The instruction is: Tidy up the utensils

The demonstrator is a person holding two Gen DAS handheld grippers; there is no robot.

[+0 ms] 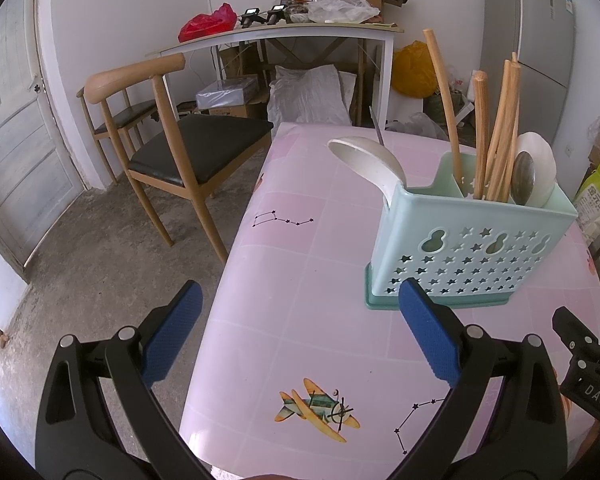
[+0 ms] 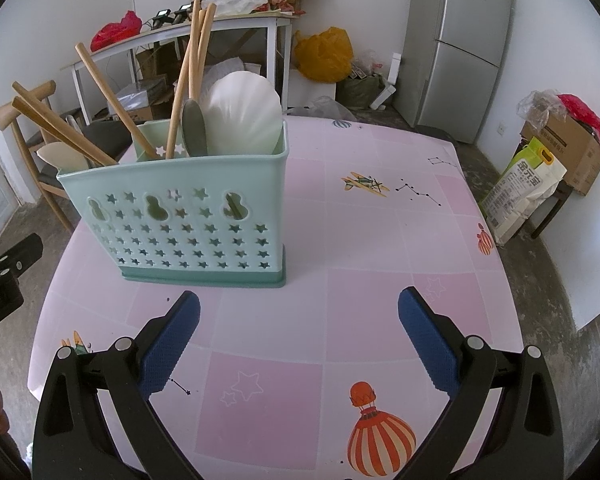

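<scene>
Both claws are spread and empty: the left claw (image 1: 296, 336) hovers low over the near left edge of the table (image 1: 300, 280), the right claw (image 2: 298, 338) over its near middle. Beyond both stands the upright utensil holder (image 2: 188, 216), well apart, holding chopsticks (image 2: 192, 68) and spoons (image 2: 194, 128).

Upright at two o'clock on pink tabletop (image 1: 300, 264): mint star-pierced utensil caddy (image 1: 472, 236), holding wooden chopsticks (image 1: 500, 136), white spoons (image 1: 370, 164).

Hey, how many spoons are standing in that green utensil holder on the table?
3. A pale spoon leans out of the holder at its left end; a dark spoon and a white shell-shaped scoop behind it stand at the right end. Others may hide among the chopsticks.
</scene>
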